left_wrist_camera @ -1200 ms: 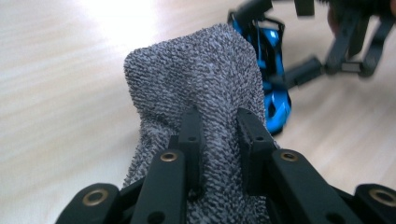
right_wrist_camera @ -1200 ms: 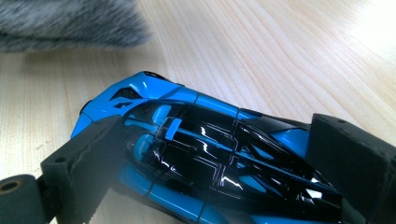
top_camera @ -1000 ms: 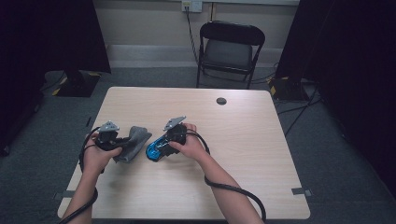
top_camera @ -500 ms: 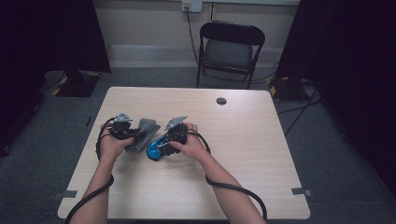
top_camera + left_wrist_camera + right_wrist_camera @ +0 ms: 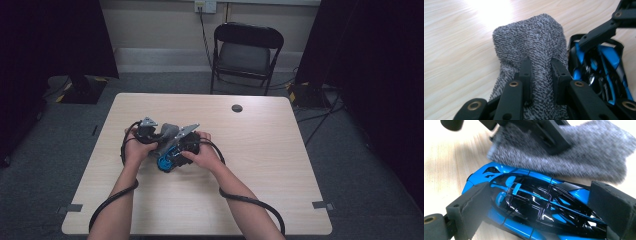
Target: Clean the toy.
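A blue and black toy car (image 5: 531, 202) lies on the wooden table (image 5: 280, 170), and my right gripper (image 5: 542, 203) is shut on it, one pad at each end. The car (image 5: 165, 162) sits left of centre in the high view, under my right gripper (image 5: 171, 156). My left gripper (image 5: 541, 67) is shut on a grey knitted cloth (image 5: 531, 42), which bunches up between its jaws. The cloth (image 5: 586, 157) rests right beside the car (image 5: 599, 70), along its far side. In the high view my left gripper (image 5: 159, 136) and the cloth (image 5: 169, 131) meet the right gripper.
A small black round disc (image 5: 237, 108) lies near the table's far edge. A black folding chair (image 5: 247, 50) stands behind the table. Each gripper's cable (image 5: 250, 202) trails back toward the near edge. Bare tabletop stretches to the right.
My left gripper has carried the grey cloth rightward across the table, up against the toy car. The right gripper and car have stayed put.
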`<state>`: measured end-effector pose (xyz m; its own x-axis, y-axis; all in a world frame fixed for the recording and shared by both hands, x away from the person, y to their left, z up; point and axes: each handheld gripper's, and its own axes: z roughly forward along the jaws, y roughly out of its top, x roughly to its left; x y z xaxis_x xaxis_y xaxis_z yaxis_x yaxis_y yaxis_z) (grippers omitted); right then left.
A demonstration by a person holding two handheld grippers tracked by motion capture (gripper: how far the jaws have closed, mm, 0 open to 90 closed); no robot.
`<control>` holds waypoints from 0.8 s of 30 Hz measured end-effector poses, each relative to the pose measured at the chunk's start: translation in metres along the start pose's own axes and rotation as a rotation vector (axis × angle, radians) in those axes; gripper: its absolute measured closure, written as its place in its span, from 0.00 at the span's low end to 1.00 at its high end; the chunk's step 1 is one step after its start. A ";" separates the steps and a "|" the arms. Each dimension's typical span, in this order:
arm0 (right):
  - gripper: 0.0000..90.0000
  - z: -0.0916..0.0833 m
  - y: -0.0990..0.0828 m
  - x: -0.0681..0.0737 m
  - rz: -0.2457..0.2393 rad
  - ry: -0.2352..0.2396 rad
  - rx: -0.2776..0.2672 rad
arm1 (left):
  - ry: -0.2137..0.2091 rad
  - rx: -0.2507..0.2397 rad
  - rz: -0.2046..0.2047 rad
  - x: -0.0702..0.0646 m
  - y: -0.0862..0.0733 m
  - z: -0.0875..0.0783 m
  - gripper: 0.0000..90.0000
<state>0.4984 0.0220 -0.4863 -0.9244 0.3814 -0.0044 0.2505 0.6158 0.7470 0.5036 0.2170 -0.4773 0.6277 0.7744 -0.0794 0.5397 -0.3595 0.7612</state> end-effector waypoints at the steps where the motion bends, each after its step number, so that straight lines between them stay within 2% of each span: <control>1: 0.05 0.000 0.000 0.000 -0.001 0.000 -0.001 | -0.003 0.010 0.010 -0.001 0.001 0.003 0.82; 5: 0.05 0.000 0.000 0.000 -0.001 0.000 0.001 | -0.003 0.012 0.000 -0.004 0.002 0.010 0.81; 6: 0.05 0.000 0.000 0.000 0.001 -0.001 0.000 | 0.004 0.006 -0.021 -0.005 0.001 0.014 0.80; 11: 0.05 0.000 0.000 0.000 0.000 -0.001 -0.004 | 0.008 0.002 -0.039 -0.005 -0.002 0.019 0.76; 12: 0.05 0.000 0.000 0.000 -0.001 -0.001 -0.004 | 0.014 0.009 -0.019 -0.006 -0.001 0.021 0.75; 17: 0.05 0.000 0.000 0.000 0.000 -0.001 -0.004 | 0.019 0.028 -0.018 -0.008 0.001 0.022 0.76; 18: 0.05 0.000 0.000 0.000 -0.001 -0.001 0.001 | 0.018 0.036 -0.007 -0.008 0.001 0.022 0.79; 24: 0.05 0.000 0.001 0.000 -0.001 -0.002 0.004 | 0.009 0.041 0.005 -0.009 0.001 0.021 0.82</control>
<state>0.4985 0.0226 -0.4859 -0.9243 0.3816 -0.0065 0.2505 0.6193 0.7441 0.5102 0.1988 -0.4894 0.6257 0.7769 -0.0701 0.5593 -0.3842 0.7346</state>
